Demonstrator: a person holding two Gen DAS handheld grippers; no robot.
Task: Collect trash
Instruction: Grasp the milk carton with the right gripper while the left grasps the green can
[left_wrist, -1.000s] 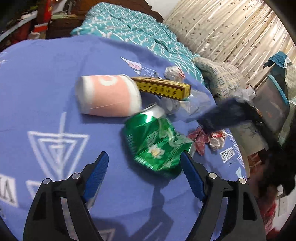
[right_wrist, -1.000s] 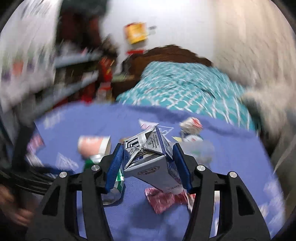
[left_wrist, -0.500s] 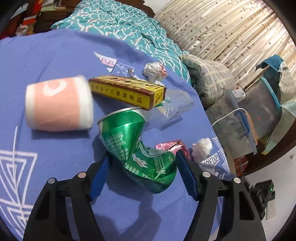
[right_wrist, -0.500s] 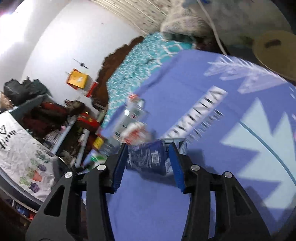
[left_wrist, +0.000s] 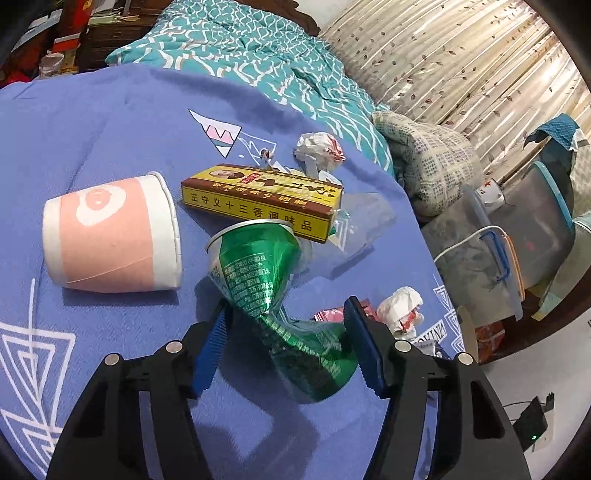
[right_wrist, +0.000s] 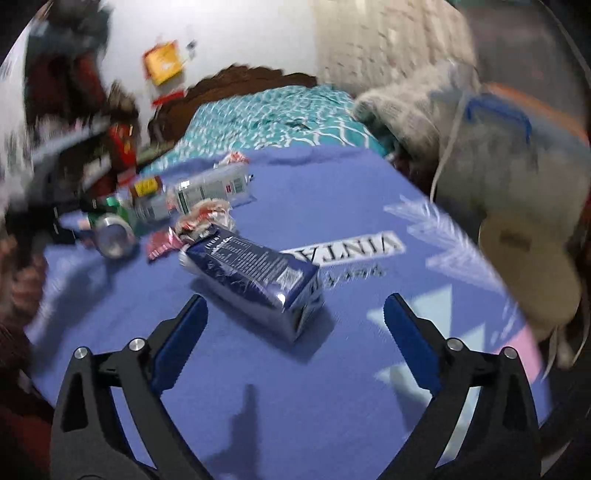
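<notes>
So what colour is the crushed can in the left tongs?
Green, with a silver rim; the crushed can shows best in the left wrist view.

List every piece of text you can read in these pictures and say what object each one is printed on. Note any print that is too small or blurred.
"王守义十三香调味品": side of the yellow box.
"VINTA": blue cloth, seen upside down beside the blue carton.
Green can in the left gripper: fine Chinese print, too small.
Blue carton panel: blurred.
Box top: unreadable.
</notes>
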